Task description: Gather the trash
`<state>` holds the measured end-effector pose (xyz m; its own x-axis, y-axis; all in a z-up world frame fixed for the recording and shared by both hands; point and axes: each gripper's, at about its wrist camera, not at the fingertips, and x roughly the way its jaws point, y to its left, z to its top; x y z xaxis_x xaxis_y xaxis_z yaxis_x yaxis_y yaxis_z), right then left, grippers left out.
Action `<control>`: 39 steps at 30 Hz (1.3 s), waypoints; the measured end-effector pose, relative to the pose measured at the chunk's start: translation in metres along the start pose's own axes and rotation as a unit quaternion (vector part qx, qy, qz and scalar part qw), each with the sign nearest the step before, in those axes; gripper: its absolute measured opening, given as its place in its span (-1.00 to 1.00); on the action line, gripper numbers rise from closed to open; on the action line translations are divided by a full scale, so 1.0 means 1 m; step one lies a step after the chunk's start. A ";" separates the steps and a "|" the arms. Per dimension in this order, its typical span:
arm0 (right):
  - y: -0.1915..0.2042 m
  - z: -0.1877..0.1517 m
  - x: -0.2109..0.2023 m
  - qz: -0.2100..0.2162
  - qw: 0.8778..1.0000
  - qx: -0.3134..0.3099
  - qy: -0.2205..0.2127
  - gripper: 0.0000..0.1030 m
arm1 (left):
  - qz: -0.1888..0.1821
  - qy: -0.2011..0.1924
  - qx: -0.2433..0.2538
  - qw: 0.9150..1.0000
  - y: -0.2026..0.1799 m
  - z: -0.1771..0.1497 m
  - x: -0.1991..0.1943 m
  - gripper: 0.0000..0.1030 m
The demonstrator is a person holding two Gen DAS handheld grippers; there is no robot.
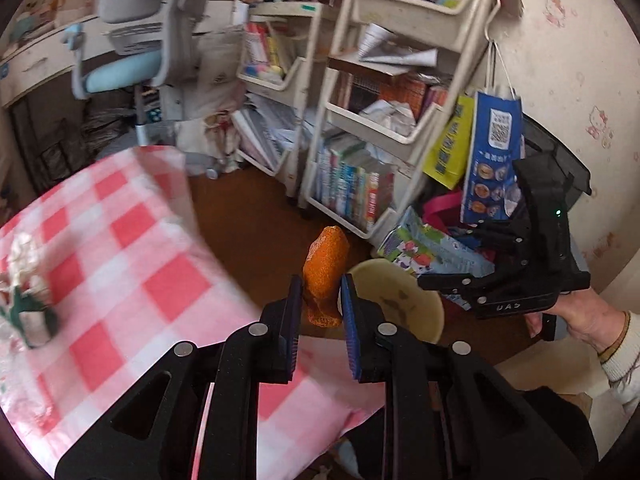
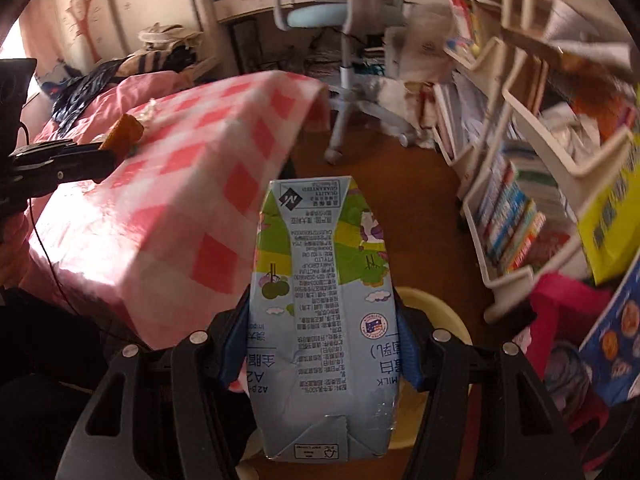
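**Both grippers loaded, beside the checked table**

Room: cluttered. A pink-and-white checked tablecloth (image 1: 120, 248) fills the left of your left-wrist view; brown floor (image 1: 248, 216) right of it. White shelf carts (image 1: 360, 120) crammed with books stand upper centre, a blue-seated chair (image 1: 124, 60) upper left.

Your left gripper (image 1: 320, 304) stands narrow, pinching an orange peel (image 1: 324, 276) at frame centre. A pale yellow bin (image 1: 404, 300) sits just right of it, on the floor.

Only the left view shows your right hand (image 1: 580, 320) and sleeve. Only the right view shows the milk carton (image 2: 320, 300) full-face, clamped mid-wide in your right gripper (image 2: 320, 344), bin rim behind it.
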<state>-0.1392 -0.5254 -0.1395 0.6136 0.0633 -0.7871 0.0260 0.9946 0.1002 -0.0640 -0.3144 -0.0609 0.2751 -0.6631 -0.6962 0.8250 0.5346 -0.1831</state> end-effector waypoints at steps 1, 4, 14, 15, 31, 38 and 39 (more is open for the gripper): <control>-0.010 -0.010 0.007 -0.001 1.000 0.014 0.006 0.16 | -0.012 0.012 0.007 1.000 -0.016 0.002 0.020 -0.64; -0.031 -0.036 0.032 0.002 0.998 0.050 0.023 0.16 | -0.041 0.057 0.020 0.997 -0.049 0.008 0.081 -0.63; -0.079 -0.054 0.020 -0.058 0.984 0.169 -0.011 0.62 | 0.021 0.064 0.019 0.998 -0.068 0.010 0.119 0.52; -0.071 -0.046 0.010 -0.061 0.985 0.161 -0.029 0.66 | 0.041 0.045 0.015 0.998 -0.060 0.009 0.103 0.56; 0.221 0.126 0.001 0.063 0.984 -0.059 -0.153 0.85 | 0.326 -0.138 -0.214 0.910 0.177 -0.060 -0.196 0.85; 0.262 0.132 0.025 0.048 0.987 -0.100 -0.115 0.85 | 0.387 -0.114 -0.245 0.882 0.232 -0.086 -0.228 0.85; 0.266 0.132 0.026 0.036 0.987 -0.111 -0.114 0.85 | 0.389 -0.110 -0.241 0.882 0.236 -0.091 -0.235 0.85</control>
<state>-0.0121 -0.2696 -0.0529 0.7699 0.1386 -0.6229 -0.1809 0.9835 -0.0047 0.0212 0.0153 -0.0042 0.7988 -0.0534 -0.5993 0.0520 0.9985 -0.0197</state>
